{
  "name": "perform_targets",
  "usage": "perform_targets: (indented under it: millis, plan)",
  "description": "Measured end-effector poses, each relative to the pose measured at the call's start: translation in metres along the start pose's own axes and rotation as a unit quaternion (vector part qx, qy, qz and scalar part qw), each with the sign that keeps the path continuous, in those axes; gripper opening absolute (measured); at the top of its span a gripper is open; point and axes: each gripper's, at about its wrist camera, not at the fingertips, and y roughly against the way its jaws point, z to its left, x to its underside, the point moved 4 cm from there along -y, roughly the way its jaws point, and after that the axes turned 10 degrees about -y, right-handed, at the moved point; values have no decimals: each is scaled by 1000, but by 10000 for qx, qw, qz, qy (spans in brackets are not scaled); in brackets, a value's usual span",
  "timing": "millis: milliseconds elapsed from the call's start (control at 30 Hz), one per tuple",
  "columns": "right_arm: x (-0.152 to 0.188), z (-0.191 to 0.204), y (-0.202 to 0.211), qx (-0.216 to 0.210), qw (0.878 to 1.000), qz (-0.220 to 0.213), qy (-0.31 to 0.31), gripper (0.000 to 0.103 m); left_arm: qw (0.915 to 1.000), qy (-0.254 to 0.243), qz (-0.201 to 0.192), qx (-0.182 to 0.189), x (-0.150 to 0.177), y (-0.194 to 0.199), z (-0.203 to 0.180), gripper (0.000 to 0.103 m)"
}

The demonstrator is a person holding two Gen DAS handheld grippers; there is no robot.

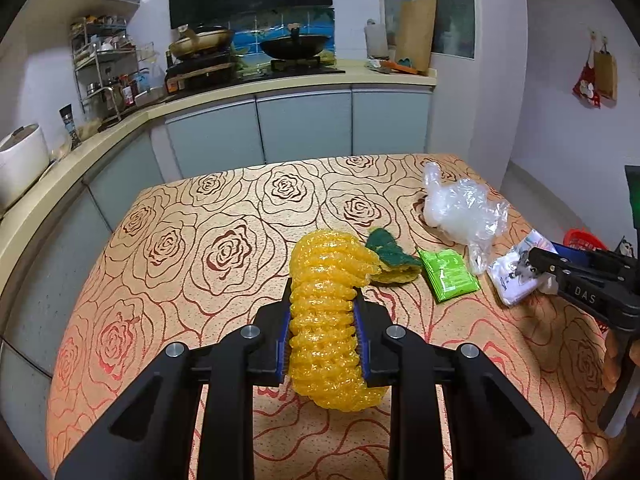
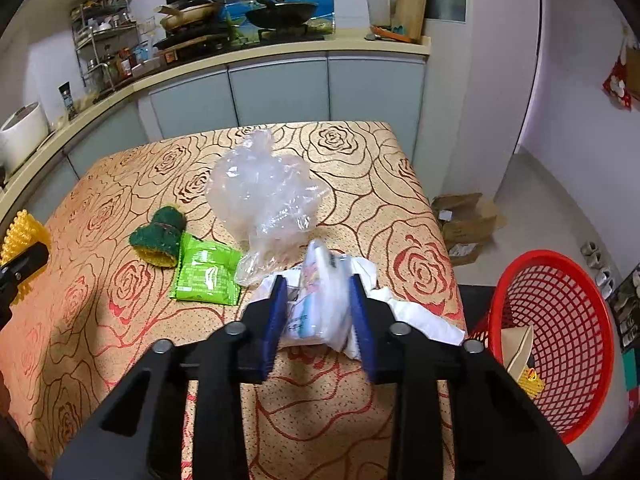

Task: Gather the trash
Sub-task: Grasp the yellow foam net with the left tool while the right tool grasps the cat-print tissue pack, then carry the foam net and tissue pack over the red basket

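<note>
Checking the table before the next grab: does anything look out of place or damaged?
Only the litter: a scrunched clear bag, a green packet and a curled, worn sponge lie loose on the tablecloth. Nothing spilled.

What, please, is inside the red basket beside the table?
The red basket holds a tan paper piece and something yellow below it. The right gripper's frame covers the basket's near left part, so anything there is hidden.
</note>
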Motion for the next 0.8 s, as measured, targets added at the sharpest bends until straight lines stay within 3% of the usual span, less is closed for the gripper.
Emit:
perform_targets:
  millis: [200, 500, 800]
  plan:
    - [2, 10, 10, -217, 9997, -28, 122, 19, 10000, 50, -19, -28, 0, 3, 3, 23]
    - [-17, 18, 53, -599, 9975, -367, 31, 19, 9998, 69, -140, -136, -4, 14, 6, 23]
    - [-23, 23, 87, -700, 9950, -697, 136, 19, 9993, 59, -287, -214, -11, 28, 3, 23]
